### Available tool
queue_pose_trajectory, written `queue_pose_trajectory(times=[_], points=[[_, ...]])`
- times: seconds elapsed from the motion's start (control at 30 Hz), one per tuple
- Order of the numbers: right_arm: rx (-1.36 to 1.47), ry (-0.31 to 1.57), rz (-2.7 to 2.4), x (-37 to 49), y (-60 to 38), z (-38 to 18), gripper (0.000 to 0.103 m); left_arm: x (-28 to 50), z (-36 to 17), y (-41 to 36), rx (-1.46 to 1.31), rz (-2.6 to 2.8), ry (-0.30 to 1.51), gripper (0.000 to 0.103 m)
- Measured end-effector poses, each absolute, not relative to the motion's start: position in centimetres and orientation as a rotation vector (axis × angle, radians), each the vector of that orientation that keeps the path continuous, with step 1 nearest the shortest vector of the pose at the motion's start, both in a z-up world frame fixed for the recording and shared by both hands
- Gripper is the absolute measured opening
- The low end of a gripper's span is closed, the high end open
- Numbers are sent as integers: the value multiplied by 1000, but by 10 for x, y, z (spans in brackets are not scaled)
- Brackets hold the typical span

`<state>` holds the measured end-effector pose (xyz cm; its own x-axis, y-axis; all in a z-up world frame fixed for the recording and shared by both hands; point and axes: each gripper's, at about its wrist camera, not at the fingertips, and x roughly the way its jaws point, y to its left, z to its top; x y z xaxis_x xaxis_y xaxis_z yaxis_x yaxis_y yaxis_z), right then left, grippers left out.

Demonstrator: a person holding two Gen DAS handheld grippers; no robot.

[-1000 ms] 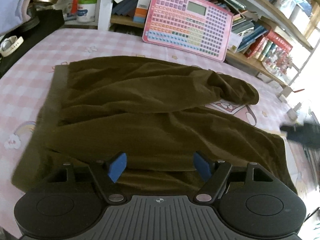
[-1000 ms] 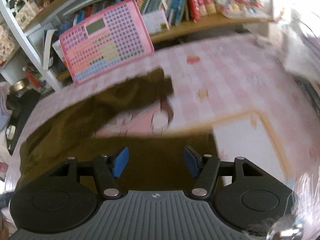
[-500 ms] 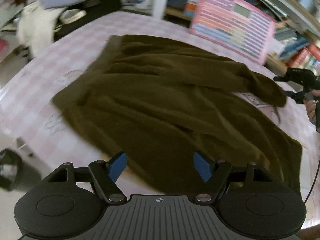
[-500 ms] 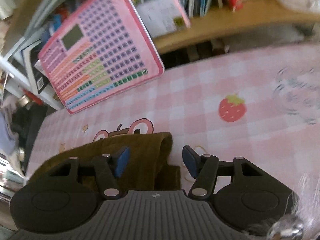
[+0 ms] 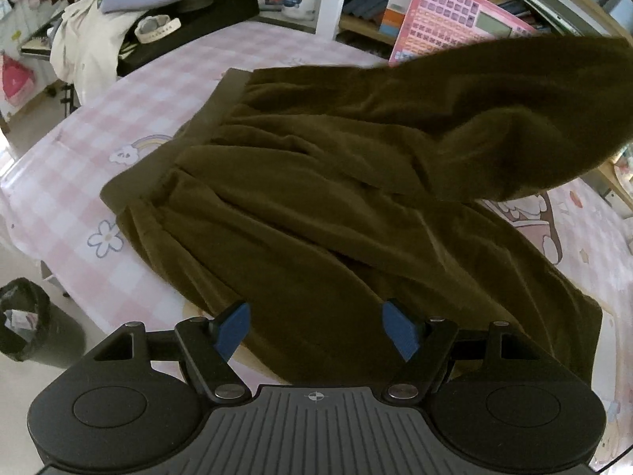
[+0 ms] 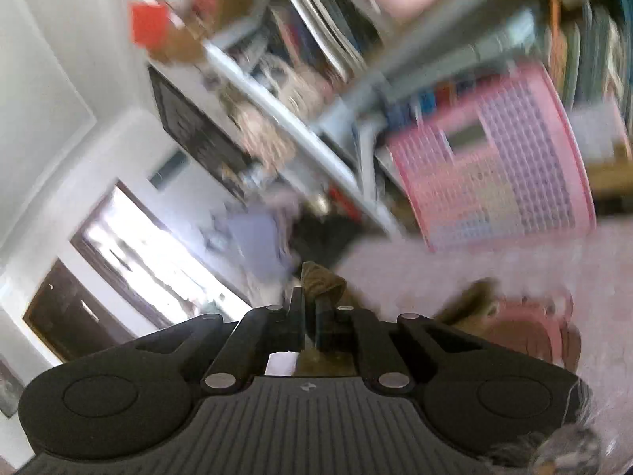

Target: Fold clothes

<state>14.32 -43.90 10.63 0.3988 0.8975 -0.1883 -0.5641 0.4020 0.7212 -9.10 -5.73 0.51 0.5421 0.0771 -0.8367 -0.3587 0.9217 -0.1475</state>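
Dark olive trousers (image 5: 316, 182) lie spread on the pink checked table (image 5: 130, 99), waistband at the far left. One trouser leg (image 5: 526, 118) is lifted in the air at the right. My left gripper (image 5: 314, 326) is open and empty, over the near edge of the trousers. My right gripper (image 6: 310, 301) is shut on a fold of the olive cloth (image 6: 320, 281) and tilted; its view is blurred.
A pink keyboard toy (image 5: 455, 27) leans on the bookshelf behind the table; it also shows in the right wrist view (image 6: 494, 182). A black bin (image 5: 27, 316) stands on the floor at the left. Pale clothes (image 5: 91, 35) and a dark board (image 5: 198, 16) lie at the far left.
My right gripper closed on the end of the trouser leg and lifted it up and to the left. My left gripper drew slightly closer to the trousers, still open.
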Motion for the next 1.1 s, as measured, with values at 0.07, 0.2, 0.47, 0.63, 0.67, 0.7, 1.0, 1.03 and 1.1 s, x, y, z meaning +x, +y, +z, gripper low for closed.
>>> queue_pose_trajectory(times=[0.07, 0.2, 0.47, 0.63, 0.67, 0.7, 1.0, 1.03, 1.1], points=[[523, 656, 824, 171, -432, 93, 4, -91, 7, -58, -320, 271, 959, 76], [327, 702, 463, 226, -417, 67, 5, -96, 13, -57, -321, 294, 938, 76], [238, 812, 417, 258, -418, 19, 45, -98, 14, -54, -335, 318, 938, 76], [211, 908, 442, 239, -438, -1, 46, -92, 10, -57, -332, 285, 944, 76], [214, 922, 465, 233, -440, -6, 46, -90, 9, -58, -331, 279, 949, 76], [224, 922, 477, 230, -440, -9, 46, -89, 8, -60, -330, 274, 953, 76], [198, 1070, 584, 235, -410, -19, 18, -87, 9, -68, -298, 248, 961, 76], [254, 1050, 656, 229, -411, -6, 18, -88, 9, -67, -300, 253, 959, 76], [465, 955, 772, 221, -425, 19, 18, -89, 9, -64, -317, 268, 956, 76]])
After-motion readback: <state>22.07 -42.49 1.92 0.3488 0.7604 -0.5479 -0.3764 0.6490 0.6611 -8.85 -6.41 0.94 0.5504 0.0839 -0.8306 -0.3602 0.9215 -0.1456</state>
